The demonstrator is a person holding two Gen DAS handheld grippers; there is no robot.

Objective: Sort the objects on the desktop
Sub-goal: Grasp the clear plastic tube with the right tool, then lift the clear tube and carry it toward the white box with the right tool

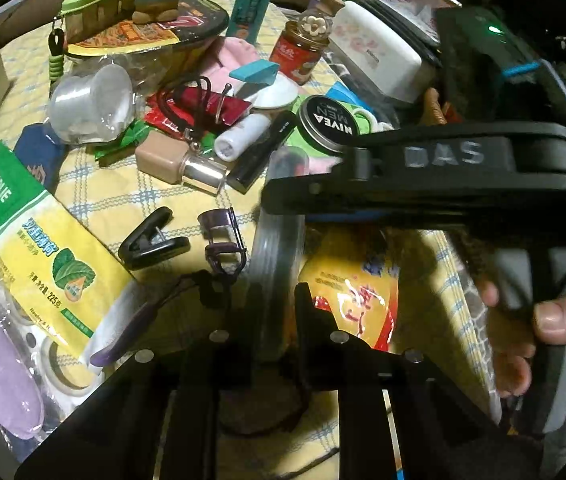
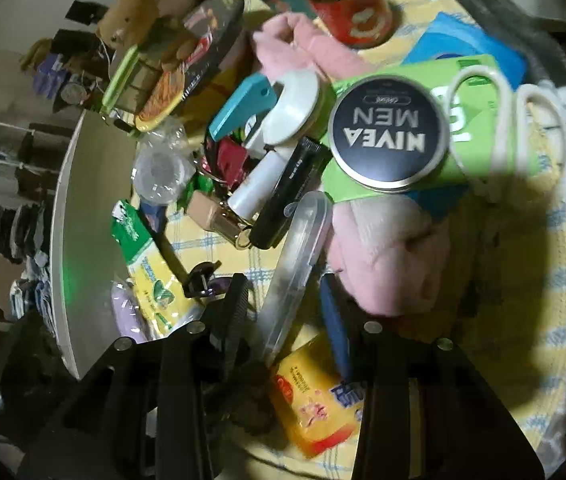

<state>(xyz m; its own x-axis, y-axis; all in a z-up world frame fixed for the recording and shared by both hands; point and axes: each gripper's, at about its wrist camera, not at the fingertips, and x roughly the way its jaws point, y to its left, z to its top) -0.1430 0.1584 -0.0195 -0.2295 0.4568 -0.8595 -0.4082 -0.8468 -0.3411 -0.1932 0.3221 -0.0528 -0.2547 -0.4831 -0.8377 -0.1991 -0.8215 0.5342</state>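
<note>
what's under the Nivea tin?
The round dark Nivea Men tin rests on a bright green flat packet, beside white cord loops. A blue packet peeks out behind. Whatever lies directly beneath the tin is covered.

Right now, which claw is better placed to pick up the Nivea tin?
Right, probably. The right claw is open and the Nivea tin lies just ahead of it. The left claw has the clear case between its fingers, with the tin farther off.
</note>
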